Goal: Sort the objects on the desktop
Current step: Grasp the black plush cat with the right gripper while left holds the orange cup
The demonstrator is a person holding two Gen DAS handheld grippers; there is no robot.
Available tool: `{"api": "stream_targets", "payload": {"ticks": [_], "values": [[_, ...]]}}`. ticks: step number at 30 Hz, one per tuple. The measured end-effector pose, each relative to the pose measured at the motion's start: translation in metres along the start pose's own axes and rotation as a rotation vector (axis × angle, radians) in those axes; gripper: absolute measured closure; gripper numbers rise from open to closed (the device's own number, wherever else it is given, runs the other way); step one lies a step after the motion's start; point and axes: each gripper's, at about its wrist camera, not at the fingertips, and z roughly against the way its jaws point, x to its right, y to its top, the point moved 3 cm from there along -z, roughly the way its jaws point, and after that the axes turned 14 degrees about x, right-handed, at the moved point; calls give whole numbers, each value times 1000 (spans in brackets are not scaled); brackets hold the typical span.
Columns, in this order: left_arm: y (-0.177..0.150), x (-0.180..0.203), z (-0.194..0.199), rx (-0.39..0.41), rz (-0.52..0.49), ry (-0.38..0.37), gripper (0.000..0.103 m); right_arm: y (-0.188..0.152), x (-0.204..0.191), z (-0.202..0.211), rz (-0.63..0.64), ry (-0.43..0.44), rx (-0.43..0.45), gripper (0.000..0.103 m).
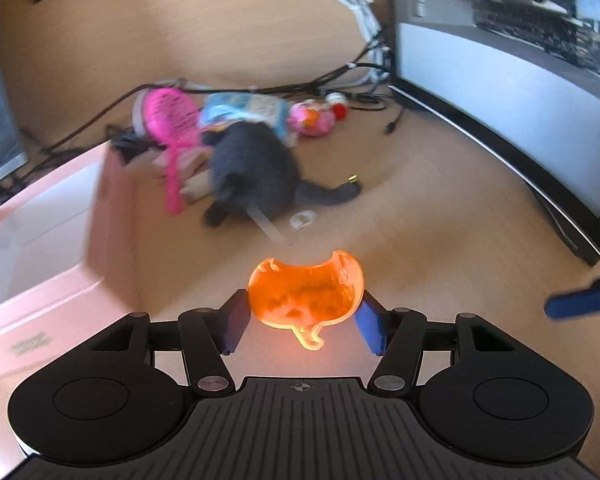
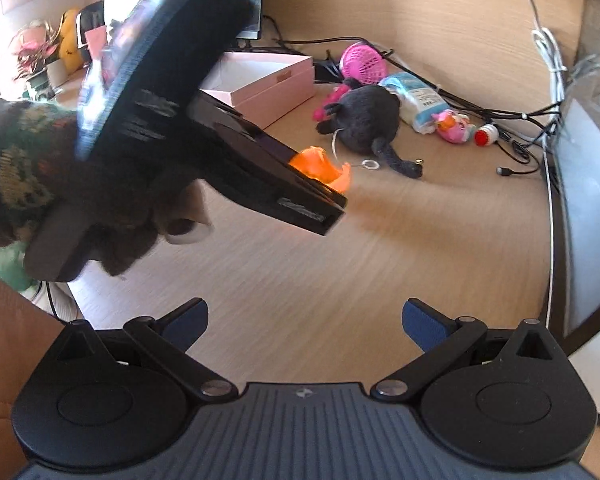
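An orange see-through cat-shaped piece [image 1: 306, 294] sits between the blue pads of my left gripper [image 1: 303, 305], which is shut on its two sides and holds it above the wooden desk. In the right wrist view the same piece [image 2: 320, 168] pokes out past the left tool's black body [image 2: 236, 160], held by a hand in a patterned sleeve. My right gripper [image 2: 306, 312] is open over bare desk, nothing between its fingers. One of its blue fingers [image 1: 584, 302] shows at the right edge of the left wrist view.
An open pink box [image 1: 100, 208] stands at the left. Behind it lie a pink hairbrush [image 1: 172, 120], a dark plush toy [image 1: 256, 164], a blue-white packet [image 1: 248, 110] and a pink toy [image 1: 312, 120]. A curved monitor [image 1: 520, 80] and cables [image 1: 356, 72] line the right and back.
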Motion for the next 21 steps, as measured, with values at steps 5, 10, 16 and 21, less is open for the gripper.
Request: {"api": "stream_targets", "payload": {"ticks": [5, 10, 16, 21], "values": [[-28, -37, 42, -49, 79, 91, 40, 10, 2, -16, 42, -36, 27, 0], [-55, -62, 71, -107, 143, 187, 40, 41, 17, -48, 33, -105, 85, 0], [-65, -74, 81, -109, 191, 251, 32, 94, 42, -106, -75, -197, 162, 0], [-68, -78, 88, -95, 221, 258, 18, 124, 57, -155, -159, -227, 148, 9]]}}
